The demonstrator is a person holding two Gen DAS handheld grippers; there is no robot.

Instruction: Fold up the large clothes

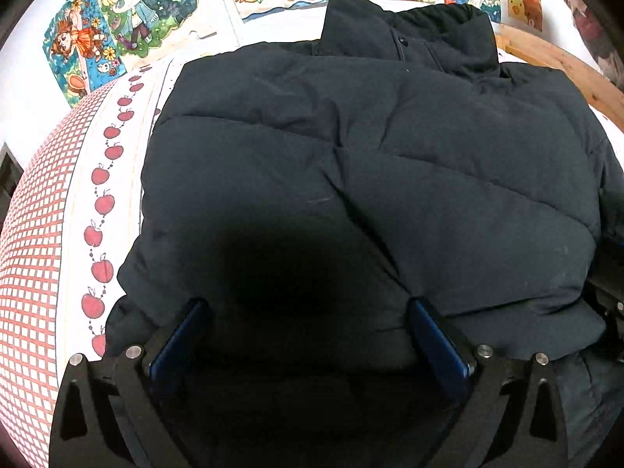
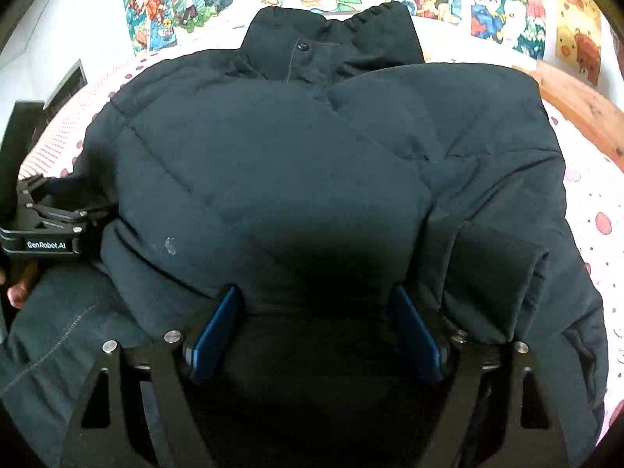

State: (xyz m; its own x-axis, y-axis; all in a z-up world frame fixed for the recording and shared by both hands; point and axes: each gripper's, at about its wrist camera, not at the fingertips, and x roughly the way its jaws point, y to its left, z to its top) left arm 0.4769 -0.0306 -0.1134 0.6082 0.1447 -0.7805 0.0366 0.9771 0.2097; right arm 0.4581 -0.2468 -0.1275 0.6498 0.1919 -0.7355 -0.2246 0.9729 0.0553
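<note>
A large black puffer jacket [image 1: 390,148] lies spread on the bed, collar at the far end; it also fills the right wrist view [image 2: 296,148]. Both sleeves are folded in over the body, with a cuff [image 2: 491,273] at the near right. My left gripper [image 1: 308,312] is open, its blue pads pressed against the jacket's near hem on the left side. My right gripper [image 2: 318,296] is open, its pads set against the hem to the right. The left gripper's body [image 2: 43,226] shows at the left edge of the right wrist view.
The bed sheet [image 1: 97,202] has red apples and a red check pattern; it is pink-spotted on the right [image 2: 585,195]. A wooden bed frame [image 1: 565,66] runs along the far right. Colourful posters [image 1: 128,11] cover the wall behind.
</note>
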